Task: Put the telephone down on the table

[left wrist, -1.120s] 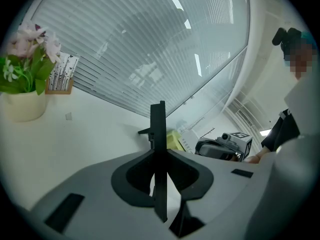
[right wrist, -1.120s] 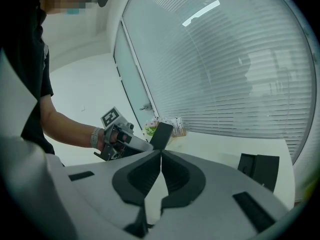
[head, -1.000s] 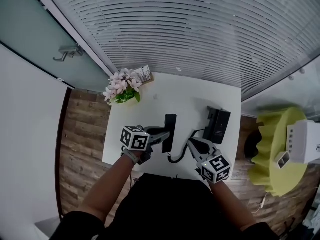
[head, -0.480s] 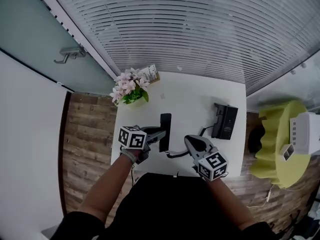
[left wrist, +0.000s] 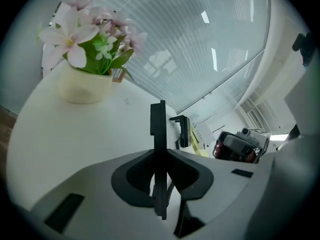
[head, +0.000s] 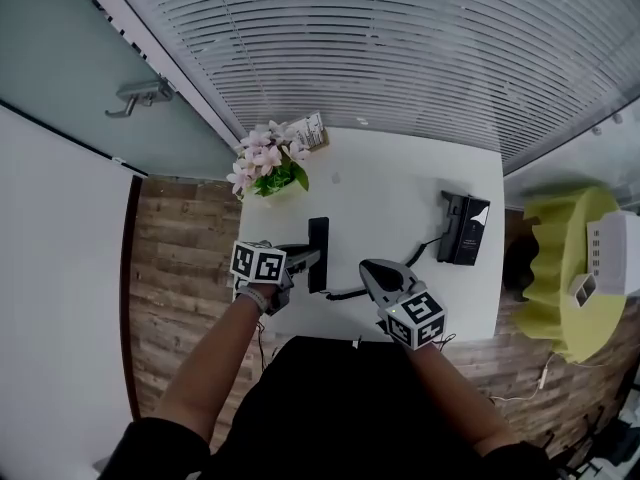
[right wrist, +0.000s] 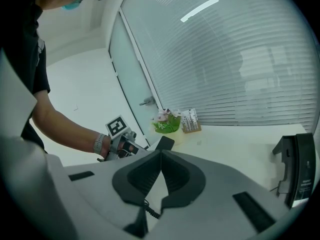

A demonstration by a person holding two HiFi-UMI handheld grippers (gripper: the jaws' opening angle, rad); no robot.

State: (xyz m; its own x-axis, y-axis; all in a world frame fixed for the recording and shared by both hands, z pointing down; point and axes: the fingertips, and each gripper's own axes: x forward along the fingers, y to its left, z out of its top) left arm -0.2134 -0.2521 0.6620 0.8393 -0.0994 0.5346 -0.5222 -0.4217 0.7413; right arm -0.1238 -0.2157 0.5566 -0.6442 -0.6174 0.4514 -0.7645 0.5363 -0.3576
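The black telephone handset (head: pixel 318 253) stands on its thin edge between the jaws of my left gripper (head: pixel 302 259), which is shut on it, just above the white table (head: pixel 390 193). In the left gripper view the handset (left wrist: pixel 159 129) rises edge-on from the left gripper (left wrist: pixel 160 156). Its coiled cord (head: pixel 340 293) runs under my right gripper (head: pixel 372 272) toward the telephone base (head: pixel 465 228) at the table's right edge. In its own view, the right gripper (right wrist: pixel 160 154) has its tips together with nothing seen between them. The cord (right wrist: pixel 150 209) shows below it.
A pot of pink flowers (head: pixel 268 166) and a small card holder (head: pixel 312 131) stand at the table's far left corner. A yellow seat (head: pixel 560 278) with white boxes (head: pixel 615 253) is right of the table. Window blinds (head: pixel 400 58) run behind, over a wood floor (head: pixel 180 258).
Both grippers have moved left, away from the telephone base, and the handset has gone with the left gripper, lower toward the table. The cord has stretched out.
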